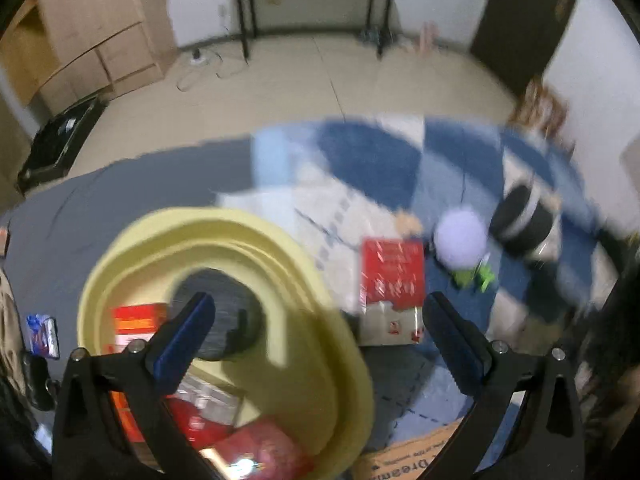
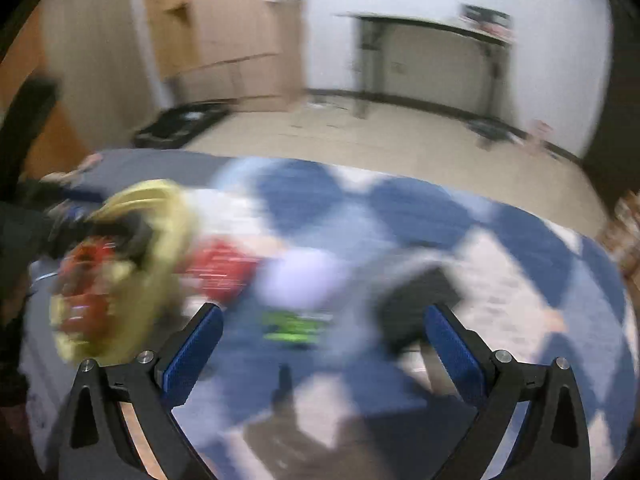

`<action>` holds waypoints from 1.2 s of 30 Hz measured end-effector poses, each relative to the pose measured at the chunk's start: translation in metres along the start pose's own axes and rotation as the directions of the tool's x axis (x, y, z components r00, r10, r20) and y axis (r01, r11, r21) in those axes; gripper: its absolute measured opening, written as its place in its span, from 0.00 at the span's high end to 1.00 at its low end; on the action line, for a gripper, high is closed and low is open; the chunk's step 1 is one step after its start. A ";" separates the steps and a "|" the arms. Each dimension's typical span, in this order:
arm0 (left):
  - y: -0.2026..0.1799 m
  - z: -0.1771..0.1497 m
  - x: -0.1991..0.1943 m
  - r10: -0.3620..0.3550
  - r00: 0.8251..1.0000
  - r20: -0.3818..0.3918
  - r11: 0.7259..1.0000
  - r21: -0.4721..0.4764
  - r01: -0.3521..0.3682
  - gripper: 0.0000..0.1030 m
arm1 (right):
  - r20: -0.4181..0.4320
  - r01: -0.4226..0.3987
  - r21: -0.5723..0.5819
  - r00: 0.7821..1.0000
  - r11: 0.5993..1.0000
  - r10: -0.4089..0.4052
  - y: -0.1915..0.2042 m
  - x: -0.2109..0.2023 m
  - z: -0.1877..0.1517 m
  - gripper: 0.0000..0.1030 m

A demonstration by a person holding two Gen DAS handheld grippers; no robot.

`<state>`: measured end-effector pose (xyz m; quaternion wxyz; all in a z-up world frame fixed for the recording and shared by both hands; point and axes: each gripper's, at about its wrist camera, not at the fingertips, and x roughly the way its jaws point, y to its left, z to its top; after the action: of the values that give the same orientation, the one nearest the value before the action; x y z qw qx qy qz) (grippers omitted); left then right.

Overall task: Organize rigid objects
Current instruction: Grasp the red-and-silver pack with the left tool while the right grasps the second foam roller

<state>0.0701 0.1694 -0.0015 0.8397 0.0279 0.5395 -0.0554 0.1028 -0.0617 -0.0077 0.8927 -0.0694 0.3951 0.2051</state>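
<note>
A yellow oval basin (image 1: 320, 320) sits on the mat, holding red boxes (image 1: 136, 320) and a dark round object (image 1: 224, 312). My left gripper (image 1: 320, 336) is open over the basin's right rim, empty. On the rug lie a red packet (image 1: 392, 276), a lilac ball (image 1: 460, 240), a green toy (image 1: 476, 276) and a black-and-white cylinder (image 1: 524, 220). My right gripper (image 2: 322, 344) is open and empty above the rug, with the blurred lilac ball (image 2: 304, 276), green toy (image 2: 296, 326) and a dark object (image 2: 416, 300) between and beyond its fingers. The basin (image 2: 168, 248) shows at left.
A blue-and-white checked rug (image 1: 360, 152) lies beside a grey mat (image 1: 120, 196). A cardboard piece (image 1: 408, 460) lies at the bottom. A black tray (image 1: 60, 140), a wooden cabinet (image 1: 92, 32) and a black-legged table (image 2: 432, 40) stand further off. Both views are motion-blurred.
</note>
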 end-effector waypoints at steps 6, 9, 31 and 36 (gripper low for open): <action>-0.048 -0.005 0.051 0.004 0.995 -0.104 0.997 0.077 0.004 0.00 | -0.056 -0.034 0.044 0.998 0.998 0.036 -0.046 0.023 0.007 0.00; -0.052 -0.002 0.064 0.089 0.991 -0.105 0.991 0.107 -0.077 0.00 | -0.109 -0.059 0.023 0.992 0.998 0.061 -0.052 0.046 0.013 0.00; -0.067 0.013 0.086 0.011 0.989 -0.147 0.993 0.118 0.006 0.31 | -0.066 -0.094 0.003 0.993 0.996 0.094 -0.063 0.077 0.013 0.17; -0.066 0.007 0.072 -0.001 0.994 -0.111 0.997 0.083 0.010 0.44 | -0.029 -0.084 -0.040 0.996 0.996 0.082 -0.052 0.065 0.017 0.32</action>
<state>0.0975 0.0984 -0.0631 0.8065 0.0644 0.5825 -0.0787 0.1753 -0.0841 -0.0460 0.8763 -0.0740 0.4056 0.2491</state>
